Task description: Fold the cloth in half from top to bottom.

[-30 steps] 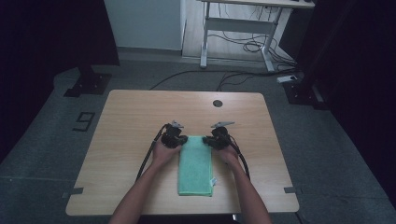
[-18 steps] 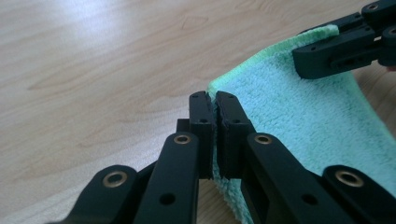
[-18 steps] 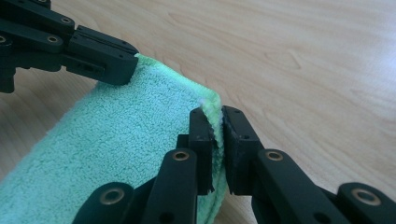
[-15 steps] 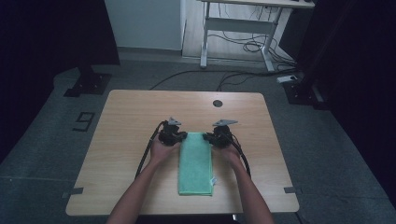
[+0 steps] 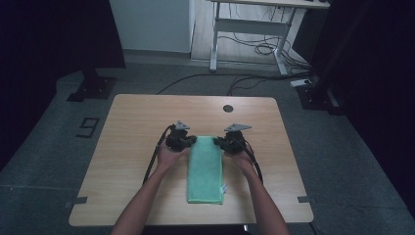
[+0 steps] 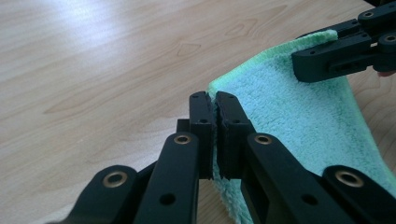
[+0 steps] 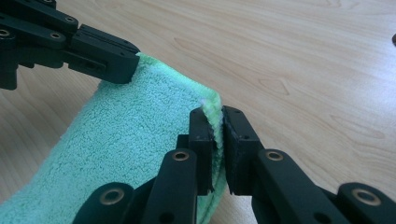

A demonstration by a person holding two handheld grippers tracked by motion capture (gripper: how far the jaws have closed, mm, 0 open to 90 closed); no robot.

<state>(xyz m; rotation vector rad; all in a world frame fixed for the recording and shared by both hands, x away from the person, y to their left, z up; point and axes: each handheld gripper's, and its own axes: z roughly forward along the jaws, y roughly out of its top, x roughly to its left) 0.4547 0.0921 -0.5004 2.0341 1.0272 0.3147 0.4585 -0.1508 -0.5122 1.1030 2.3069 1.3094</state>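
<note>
Jaws of your left gripper (image 6: 214, 135) and right gripper (image 7: 217, 151) pinch the folded green terry towel's (image 5: 205, 169) far corners; lift both evenly off the wooden table (image 5: 132, 122).

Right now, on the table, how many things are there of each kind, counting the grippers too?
Towels: 1, the green towel, folded long
Grippers: 2, the left gripper and the right gripper, each shut on a far corner of the towel
Hands: 2, the left hand and the right hand
Total: 5
</note>
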